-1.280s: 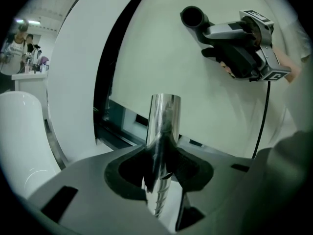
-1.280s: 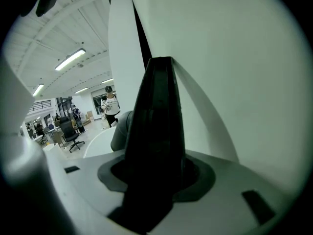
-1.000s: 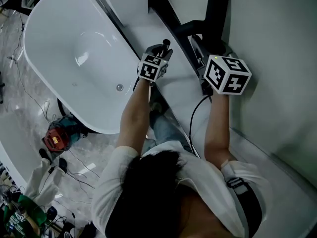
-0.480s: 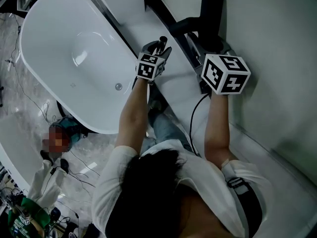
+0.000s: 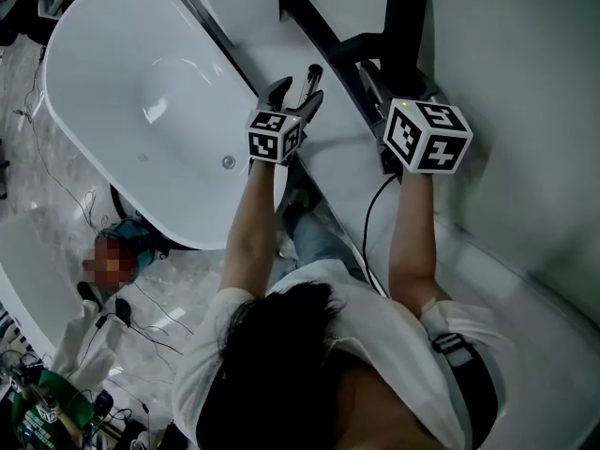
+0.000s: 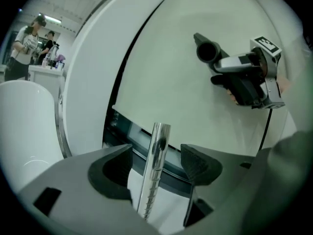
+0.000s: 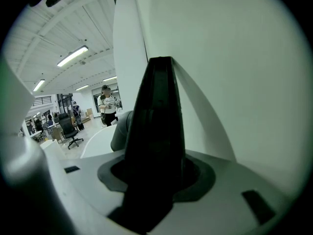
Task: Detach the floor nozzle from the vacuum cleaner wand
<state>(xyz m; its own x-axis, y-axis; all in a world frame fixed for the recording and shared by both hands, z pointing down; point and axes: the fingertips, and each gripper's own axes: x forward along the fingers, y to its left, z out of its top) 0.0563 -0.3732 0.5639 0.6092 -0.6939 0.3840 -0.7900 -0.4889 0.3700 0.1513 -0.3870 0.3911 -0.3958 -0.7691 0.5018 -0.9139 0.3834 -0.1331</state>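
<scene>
A chrome wand (image 6: 155, 160) stands between the fingers of my left gripper (image 6: 154, 163). The jaws have just been opening and neither pad touches the tube. In the head view that gripper (image 5: 296, 92) stands beside the wand's tip (image 5: 313, 73), above the white platform (image 5: 487, 82). My right gripper (image 7: 154, 175) is shut on the vacuum's black tapered nozzle piece (image 7: 156, 116), which rises past its jaws (image 5: 405, 17). The left gripper view shows the right gripper (image 6: 249, 82) holding that piece, whose hollow round end (image 6: 208, 51) is apart from the wand.
A white bathtub (image 5: 141, 92) lies left of the platform. A dark groove (image 5: 314, 26) runs diagonally across the platform. A black cable (image 5: 367, 214) trails from the right gripper. Cables and gear litter the floor (image 5: 56, 251). People stand far off (image 7: 107, 106).
The left gripper's jaws have spread from a narrow gap to wide open, and the hand has lifted and shifted slightly left. The right gripper and its black piece have stayed put.
</scene>
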